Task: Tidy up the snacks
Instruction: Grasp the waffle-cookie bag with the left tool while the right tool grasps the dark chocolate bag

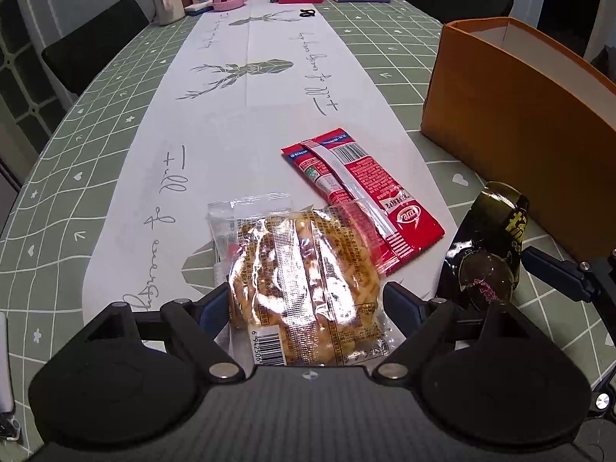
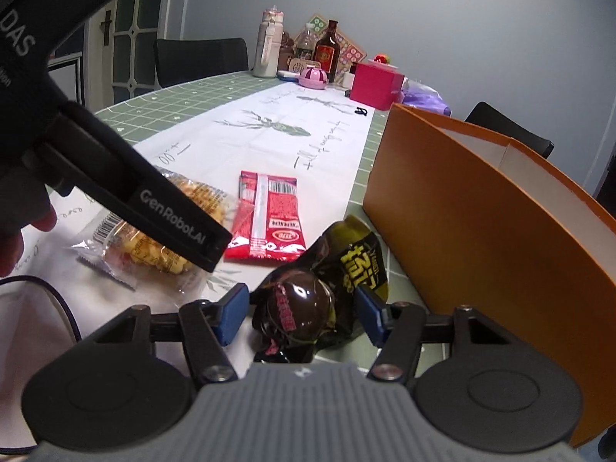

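Snacks could slip short of the orange box (image 1: pixel 516 115): left gripper (image 1: pixel 304 304) straddles the clear packet (image 1: pixel 304 269) loosely, right gripper (image 2: pixel 300 312) the black packet (image 2: pixel 323 288).

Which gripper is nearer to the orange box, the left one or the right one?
Right. The right gripper straddles the black snack bag beside the orange box; the left gripper is farther away, around the clear noodle-snack packet.

- Right gripper (image 2: pixel 302 313): fingers apart, straddling black snack bag (image 2: pixel 327 285).
- Orange box (image 2: pixel 481 223): at 3 o'clock.
- Red packet (image 2: pixel 269 219): at 12 o'clock of the bag.
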